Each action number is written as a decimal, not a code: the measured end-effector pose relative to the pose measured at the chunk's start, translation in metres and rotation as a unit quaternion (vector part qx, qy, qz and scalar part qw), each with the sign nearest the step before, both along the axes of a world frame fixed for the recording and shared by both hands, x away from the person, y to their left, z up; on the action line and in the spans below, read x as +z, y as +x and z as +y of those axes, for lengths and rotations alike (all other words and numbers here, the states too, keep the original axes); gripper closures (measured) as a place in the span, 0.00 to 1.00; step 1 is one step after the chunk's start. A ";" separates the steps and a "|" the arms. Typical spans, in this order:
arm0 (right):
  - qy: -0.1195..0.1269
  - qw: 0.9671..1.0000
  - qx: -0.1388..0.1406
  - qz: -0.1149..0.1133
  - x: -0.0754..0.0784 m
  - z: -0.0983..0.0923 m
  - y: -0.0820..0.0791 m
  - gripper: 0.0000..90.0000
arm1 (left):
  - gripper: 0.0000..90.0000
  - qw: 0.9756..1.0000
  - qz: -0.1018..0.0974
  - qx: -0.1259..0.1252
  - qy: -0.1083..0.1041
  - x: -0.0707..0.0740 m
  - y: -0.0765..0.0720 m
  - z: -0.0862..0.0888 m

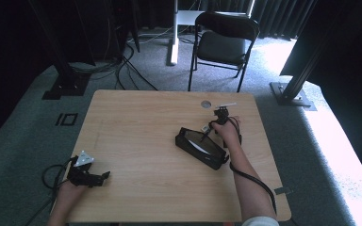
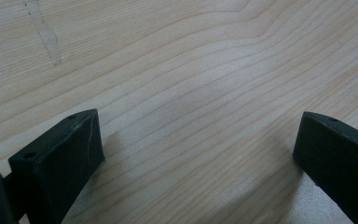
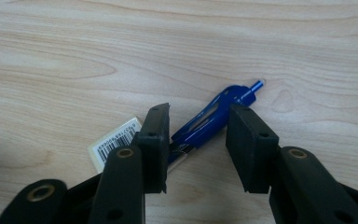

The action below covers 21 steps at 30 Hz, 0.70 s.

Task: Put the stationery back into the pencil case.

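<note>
We see the blue pen, light, stiff and slick, lying on the counter at far right beside the black case, tip slanting away, between the right gripper's parted fingers, best pinched mid-barrel, while our left gripper's fingers stand spread near left.

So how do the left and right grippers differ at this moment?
The left gripper has its jaws spread wide over bare table with nothing between them; the right gripper has its jaws much closer together, straddling a blue pen. In the high view the left sits near the table's front left edge, the right far across beside a black case. Both have black jaws and point down at the wood.
</note>
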State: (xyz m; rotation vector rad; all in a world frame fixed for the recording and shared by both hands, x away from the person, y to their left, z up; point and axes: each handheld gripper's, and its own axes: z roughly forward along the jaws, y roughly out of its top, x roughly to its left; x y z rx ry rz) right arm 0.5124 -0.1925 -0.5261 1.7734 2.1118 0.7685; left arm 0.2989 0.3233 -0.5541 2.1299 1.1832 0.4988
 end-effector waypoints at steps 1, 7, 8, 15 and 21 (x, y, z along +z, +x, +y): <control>-0.001 1.000 0.001 0.001 0.000 0.000 0.000 0.66 | 0.02 1.000 0.000 0.000 0.000 0.000 0.000 0.000; -0.016 1.000 0.007 0.011 -0.001 -0.001 -0.002 0.75 | 0.02 1.000 0.000 0.000 0.000 0.000 0.000 0.000; -0.018 1.000 0.009 0.010 -0.001 -0.002 -0.002 0.78 | 0.02 1.000 0.000 0.000 0.000 0.000 0.000 0.000; -0.036 0.999 0.026 0.023 0.001 -0.011 -0.006 0.88 | 0.02 1.000 0.000 0.000 0.000 0.000 0.000 0.000; -0.027 0.999 0.024 0.021 0.001 -0.019 -0.010 0.88 | 0.02 1.000 0.000 0.000 0.000 0.000 0.000 0.000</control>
